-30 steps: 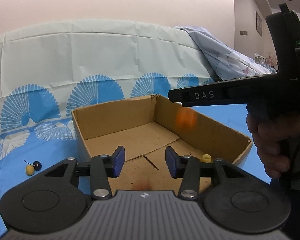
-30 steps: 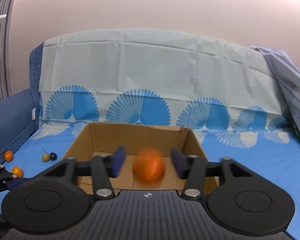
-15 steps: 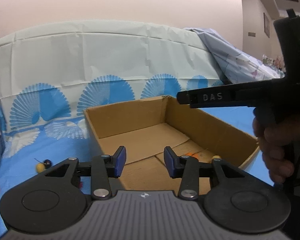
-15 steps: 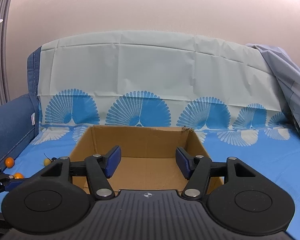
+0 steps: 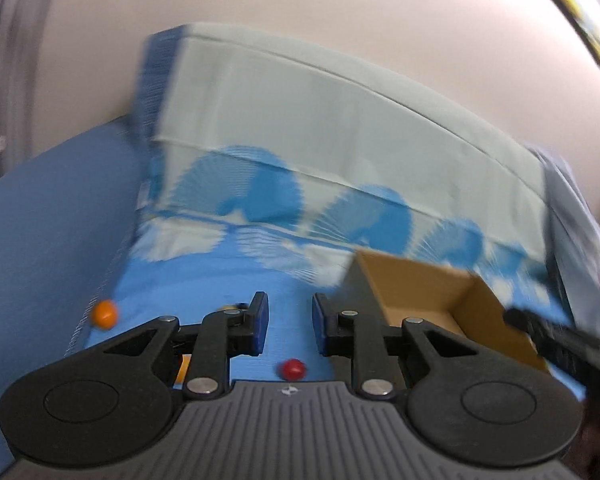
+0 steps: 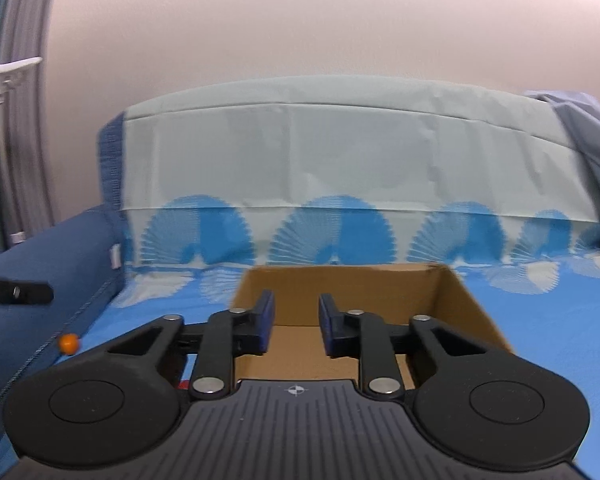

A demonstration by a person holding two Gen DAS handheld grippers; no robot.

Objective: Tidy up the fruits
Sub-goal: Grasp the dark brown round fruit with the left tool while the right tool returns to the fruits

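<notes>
Partway through, by the look of it. Still loose on the blue patterned sheet (image 5: 204, 280) of the sofa: an orange fruit (image 5: 103, 313) by the seam of the dark blue armrest (image 5: 40, 220), a small red fruit (image 5: 293, 368) just ahead of the left gripper (image 5: 286, 326), and a scrap of yellow-orange half hidden behind that gripper's left finger, too masked to name. Seen again from the right wrist: the orange fruit (image 6: 68, 343) at the same seam.

Cardboard box (image 6: 476, 312) open-topped on the sheet, right of the loose fruit. Only part of its floor visible, bare brown card in both views; the rest masked by the right gripper (image 6: 296, 322), so contents not countable here.

Left gripper brought down to its narrow setting, nothing between the blue pads, aimed at the sheet between orange and red fruit, with the frame smeared by motion. Right gripper likewise drawn together and empty, pointing into the box.

Left to do, as judged: gather the orange, the red and whatever lies hidden, and drop them in the box.
</notes>
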